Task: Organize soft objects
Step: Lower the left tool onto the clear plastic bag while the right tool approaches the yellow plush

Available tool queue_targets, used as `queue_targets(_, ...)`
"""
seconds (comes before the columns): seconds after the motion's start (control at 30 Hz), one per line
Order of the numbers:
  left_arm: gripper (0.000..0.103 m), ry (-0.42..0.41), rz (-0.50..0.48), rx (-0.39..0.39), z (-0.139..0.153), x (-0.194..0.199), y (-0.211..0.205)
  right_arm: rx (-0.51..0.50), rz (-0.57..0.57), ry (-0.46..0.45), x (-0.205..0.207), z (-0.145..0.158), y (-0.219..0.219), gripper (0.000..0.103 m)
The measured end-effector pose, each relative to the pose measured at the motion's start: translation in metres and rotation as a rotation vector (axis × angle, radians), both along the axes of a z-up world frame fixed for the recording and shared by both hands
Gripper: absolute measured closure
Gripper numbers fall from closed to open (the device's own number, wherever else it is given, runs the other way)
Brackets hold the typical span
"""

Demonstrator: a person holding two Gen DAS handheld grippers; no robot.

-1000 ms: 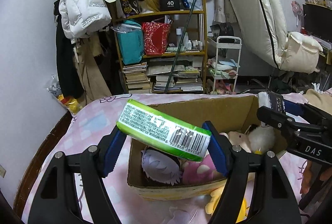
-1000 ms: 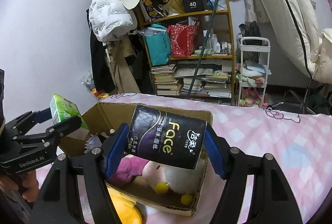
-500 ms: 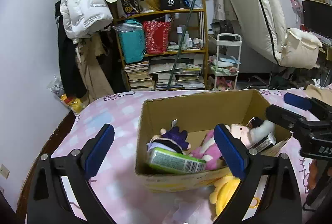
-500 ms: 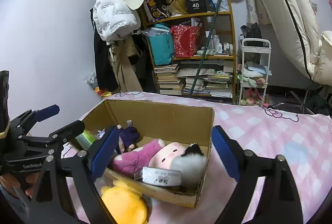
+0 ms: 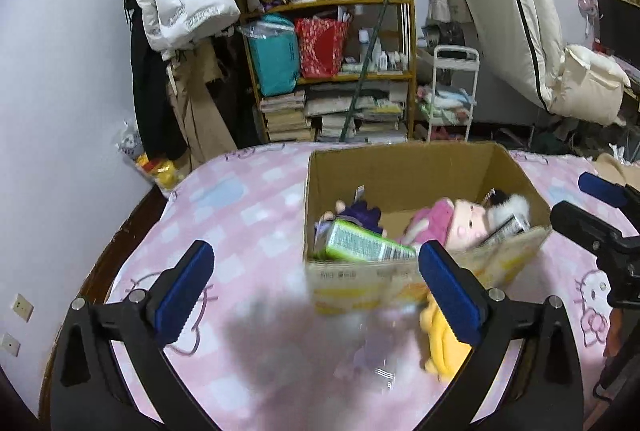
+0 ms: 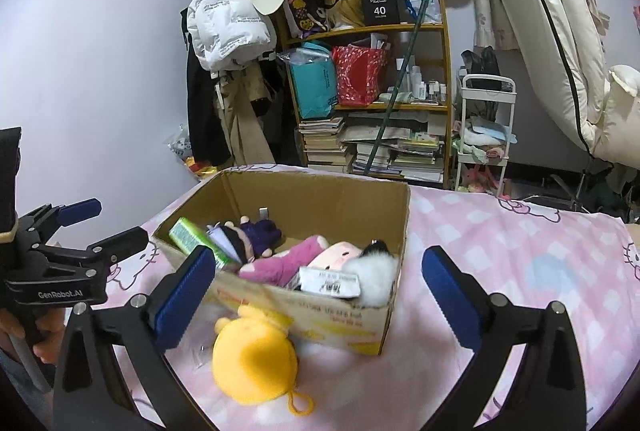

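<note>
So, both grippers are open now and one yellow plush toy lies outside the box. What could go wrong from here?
The yellow plush toy lies tight against the cardboard box, so the right gripper may catch the box's front wall and shove the box. The box already looks crowded: the white fluffy toy and the tissue pack sit at the rim, and adding another toy may push them out. There seems to be a clear wrapper on the bed that could be grabbed together with the toy.

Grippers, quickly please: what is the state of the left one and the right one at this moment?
Left gripper: jaws open, holding nothing.
Right gripper: jaws open, holding nothing.
</note>
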State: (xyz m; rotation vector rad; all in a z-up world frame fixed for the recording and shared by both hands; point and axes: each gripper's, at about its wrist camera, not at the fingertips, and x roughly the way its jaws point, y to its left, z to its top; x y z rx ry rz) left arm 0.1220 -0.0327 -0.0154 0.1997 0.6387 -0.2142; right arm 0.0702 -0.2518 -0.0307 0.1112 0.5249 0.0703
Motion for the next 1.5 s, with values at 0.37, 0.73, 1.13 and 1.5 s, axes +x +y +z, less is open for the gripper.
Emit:
queue_targets(0.37, 0.002, 0.028, -0.003, 0.07, 0.011, -0.038, 0.011, 0.003, 0.007, 0.005, -0.029, 0.006, 0.011, 0.0)
queue_targets(0.73, 0.002, 0.107, 0.012, 0.103, -0.004, -0.054, 0.016, -0.01, 0.014, 0.021, -0.041, 0.004, 0.026, 0.0)
queue_targets(1.13, 0.002, 0.229, -0.02, 0.082, -0.033, -0.034, 0.014, -0.02, 0.021, 0.091, -0.026, -0.014, 0.029, 0.0)
queue_targets(1.5, 0.002, 0.27, -0.053, 0.082, -0.051, -0.021, 0.007, 0.064, 0.044, 0.165, -0.007, -0.034, 0.024, 0.0)
